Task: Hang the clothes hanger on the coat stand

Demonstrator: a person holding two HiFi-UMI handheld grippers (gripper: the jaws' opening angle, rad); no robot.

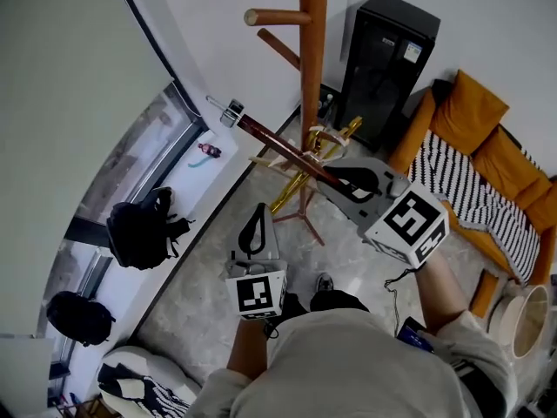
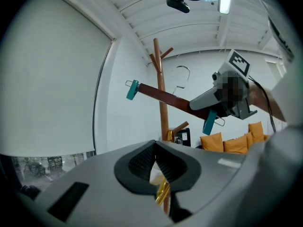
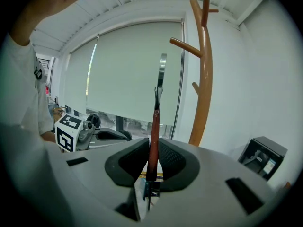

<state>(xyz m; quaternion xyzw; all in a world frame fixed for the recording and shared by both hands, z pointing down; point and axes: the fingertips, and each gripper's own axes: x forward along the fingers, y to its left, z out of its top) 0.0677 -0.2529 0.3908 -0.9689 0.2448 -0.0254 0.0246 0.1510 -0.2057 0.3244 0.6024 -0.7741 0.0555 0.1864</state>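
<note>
1. Head view: you held the clothes hanger (image 1: 278, 144) raised in front of the coat stand (image 1: 313, 59). The right gripper (image 1: 341, 178) clamped one end of its dark red bar, and the other end, with its clip, pointed out toward the window. The left gripper (image 1: 258, 216) hung lower, apart from the hanger and touching nothing. From this angle I could not see the hook, and none of the pegs near the top of the stand carried anything.

2. Left gripper view: your left jaws were closed together with nothing between them; the gold shape in the gap lay farther off. Above them the hanger tilted across the stand's pole. Its wire hook (image 2: 182, 77) was up beside the pole and looked clear of the forked pegs, not resting on any of them.

3. Right gripper view: your right jaws were shut on the hanger's bar, which ran straight up between the pads. The stand rose just to the right of it, its pegs higher than the bar.

4. Progress: pickup and lift looked done. You had yet to set the hook over a peg and then let go of the bar.
</note>
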